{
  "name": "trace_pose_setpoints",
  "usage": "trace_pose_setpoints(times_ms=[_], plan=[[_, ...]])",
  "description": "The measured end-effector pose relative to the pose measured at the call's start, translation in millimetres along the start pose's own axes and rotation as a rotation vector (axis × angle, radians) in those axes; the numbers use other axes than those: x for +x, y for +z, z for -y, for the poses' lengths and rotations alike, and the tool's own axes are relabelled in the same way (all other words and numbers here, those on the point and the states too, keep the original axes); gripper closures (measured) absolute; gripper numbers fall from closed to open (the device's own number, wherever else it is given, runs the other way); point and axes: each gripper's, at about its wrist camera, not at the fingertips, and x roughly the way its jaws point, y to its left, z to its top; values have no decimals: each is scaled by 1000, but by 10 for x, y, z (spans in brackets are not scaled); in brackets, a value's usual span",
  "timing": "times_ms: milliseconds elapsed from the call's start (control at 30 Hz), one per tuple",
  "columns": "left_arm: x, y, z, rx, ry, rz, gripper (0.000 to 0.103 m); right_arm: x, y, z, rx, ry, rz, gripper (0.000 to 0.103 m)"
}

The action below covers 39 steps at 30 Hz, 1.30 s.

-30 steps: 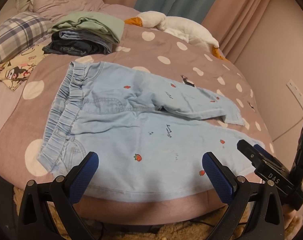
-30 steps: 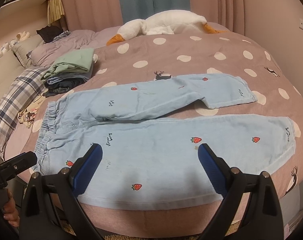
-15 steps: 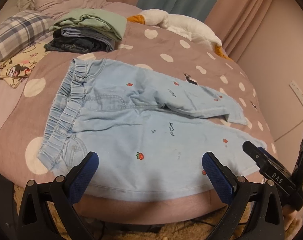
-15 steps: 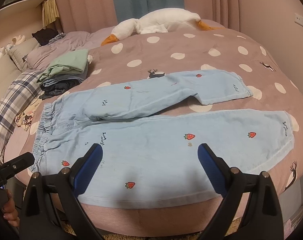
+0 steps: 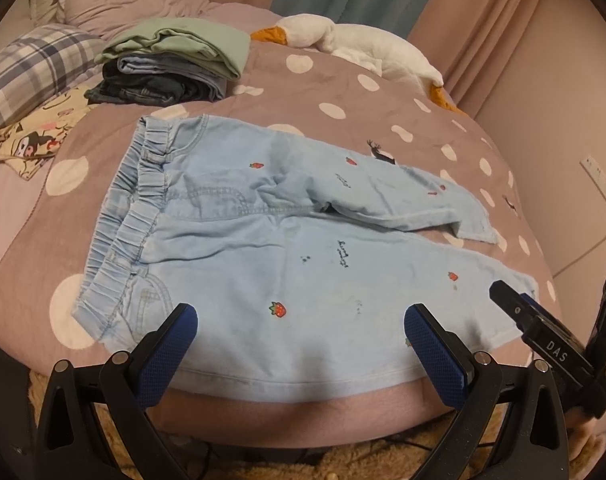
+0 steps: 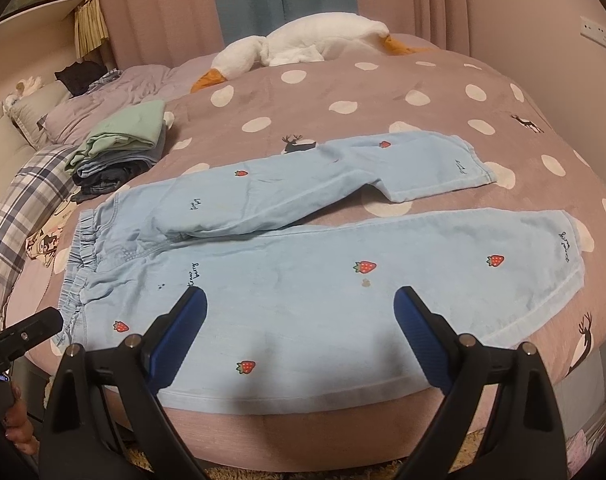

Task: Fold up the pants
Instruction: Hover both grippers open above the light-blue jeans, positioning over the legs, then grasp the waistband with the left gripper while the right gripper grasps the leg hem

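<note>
Our left gripper hangs with its blue pads spread wide and nothing between them, over the near edge of the light blue pants. In this left wrist view we see the pants lying flat on the polka-dot bedspread, elastic waistband to the left, legs running right. A stack of folded clothes sits beyond the waistband, with a plush goose farther back. The other gripper's black body shows at the right edge.

In the right wrist view, our right gripper is likewise spread wide and empty, above the nearer leg of the pants. The farther leg lies angled, apart from the nearer one toward the cuffs. The folded clothes sit at left.
</note>
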Motion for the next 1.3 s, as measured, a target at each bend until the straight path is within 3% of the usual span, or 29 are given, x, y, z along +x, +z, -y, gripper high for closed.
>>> trace_pose_setpoints(times_ms=[433,600,833,967,1067,1133,1200,1233,1267,1300], plan=[[64,-1,-26,-5,30,-12,1,15,-20,171,41,-31,-7,10],[22,39,-228,-38,93,21,1,18,-25,369,85,-55,-12,12],[-25,36,-919,-196,254,25,2,-79,-150,1233,281,-233,-22,15],[61,-58,-1186,-270,277,-17,9,-131,-297,1849,424,-351,-40,20],[192,-140,-1328,-340,194,-68,19,-118,-358,2203,505,-394,-53,24],[271,-171,-1385,-392,116,-89,33,-99,-385,2391,548,-395,-56,25],[308,-170,-1392,-421,84,-75,43,-57,-396,2549,589,-392,-60,30],[320,-149,-1380,-417,81,-65,59,-33,-402,2621,607,-384,-59,33],[336,-125,-1358,-409,86,-60,68,4,-406,2690,625,-371,-59,41],[351,-110,-1360,-408,83,-57,88,54,-401,2764,646,-358,-62,51]])
